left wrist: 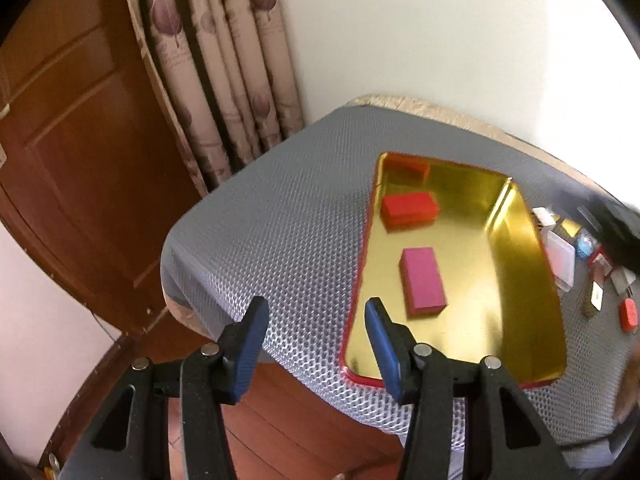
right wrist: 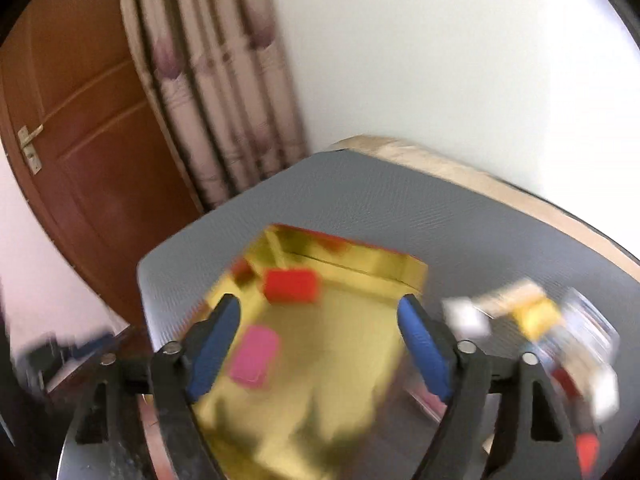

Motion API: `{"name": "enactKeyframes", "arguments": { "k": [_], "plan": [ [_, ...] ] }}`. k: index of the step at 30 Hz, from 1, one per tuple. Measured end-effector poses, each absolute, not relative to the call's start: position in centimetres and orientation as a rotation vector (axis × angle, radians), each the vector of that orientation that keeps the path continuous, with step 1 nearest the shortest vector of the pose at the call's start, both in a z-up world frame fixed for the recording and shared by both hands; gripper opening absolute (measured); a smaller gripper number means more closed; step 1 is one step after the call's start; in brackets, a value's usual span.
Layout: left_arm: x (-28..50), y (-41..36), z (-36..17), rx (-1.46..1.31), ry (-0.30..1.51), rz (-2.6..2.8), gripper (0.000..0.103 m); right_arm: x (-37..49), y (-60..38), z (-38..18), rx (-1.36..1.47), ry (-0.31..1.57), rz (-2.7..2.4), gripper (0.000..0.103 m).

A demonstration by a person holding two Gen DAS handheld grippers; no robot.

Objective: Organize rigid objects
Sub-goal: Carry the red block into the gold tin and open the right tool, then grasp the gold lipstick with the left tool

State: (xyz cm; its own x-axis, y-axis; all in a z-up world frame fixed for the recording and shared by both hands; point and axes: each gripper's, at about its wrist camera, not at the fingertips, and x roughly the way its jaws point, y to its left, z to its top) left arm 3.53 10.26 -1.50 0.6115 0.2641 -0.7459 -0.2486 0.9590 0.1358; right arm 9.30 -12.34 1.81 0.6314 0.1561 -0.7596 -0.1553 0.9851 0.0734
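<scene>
A gold tray with a red rim (left wrist: 516, 264) lies on the grey mesh mat (left wrist: 280, 220). In it are a red block (left wrist: 409, 207) and a pink block (left wrist: 423, 280). My left gripper (left wrist: 316, 344) is open and empty, above the tray's near left corner. In the blurred right wrist view my right gripper (right wrist: 320, 344) is open and empty above the gold tray (right wrist: 344, 344), with the red block (right wrist: 291, 285) and pink block (right wrist: 254, 355) between and behind its fingers. A dark blurred shape (left wrist: 612, 224) at the right edge of the left wrist view may be my right gripper.
Several small items lie on the mat right of the tray: a clear box (left wrist: 560, 256), a red piece (left wrist: 629, 314), white and yellow pieces (right wrist: 536, 316). A curtain (left wrist: 224, 72) and wooden door (left wrist: 72, 128) stand behind the table. The table edge drops to a wooden floor (left wrist: 288, 420).
</scene>
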Motion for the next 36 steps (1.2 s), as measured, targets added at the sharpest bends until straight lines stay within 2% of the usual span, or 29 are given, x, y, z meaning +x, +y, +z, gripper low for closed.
{"name": "enactKeyframes", "arguments": {
  "k": [1,4,8,15,22,25,36],
  "plan": [
    [3.3,9.8,-1.3,0.030,0.852,0.283,0.051,6.6,-14.7,2.2,-0.008,0.845,0.120,0.089],
    [2.7,8.3,-0.7,0.064,0.825,0.230,0.051,1.9,-20.5,2.4,-0.035,0.824,-0.036,0.090],
    [1.9,5.2,0.2,0.101,0.807,0.109,0.051,-4.4,-30.0,1.2,-0.113,0.877,-0.329,0.090],
    [2.6,-3.8,0.7,0.120,0.878,-0.258,0.051,-11.2,-40.8,-0.5,0.014,0.931,-0.549,0.090],
    [8.2,-13.3,-1.4,0.276,0.913,-0.392,0.051,-11.5,-41.3,-0.1,0.086,0.887,-0.481,0.092],
    [11.1,-15.0,-2.7,0.273,0.969,-0.395,0.051,-12.3,-41.1,0.3,0.086,0.849,-0.452,0.098],
    [15.4,-17.5,-6.9,0.374,1.052,-0.390,0.051,-12.9,-41.3,0.4,0.146,0.860,-0.411,0.098]
  ]
}}
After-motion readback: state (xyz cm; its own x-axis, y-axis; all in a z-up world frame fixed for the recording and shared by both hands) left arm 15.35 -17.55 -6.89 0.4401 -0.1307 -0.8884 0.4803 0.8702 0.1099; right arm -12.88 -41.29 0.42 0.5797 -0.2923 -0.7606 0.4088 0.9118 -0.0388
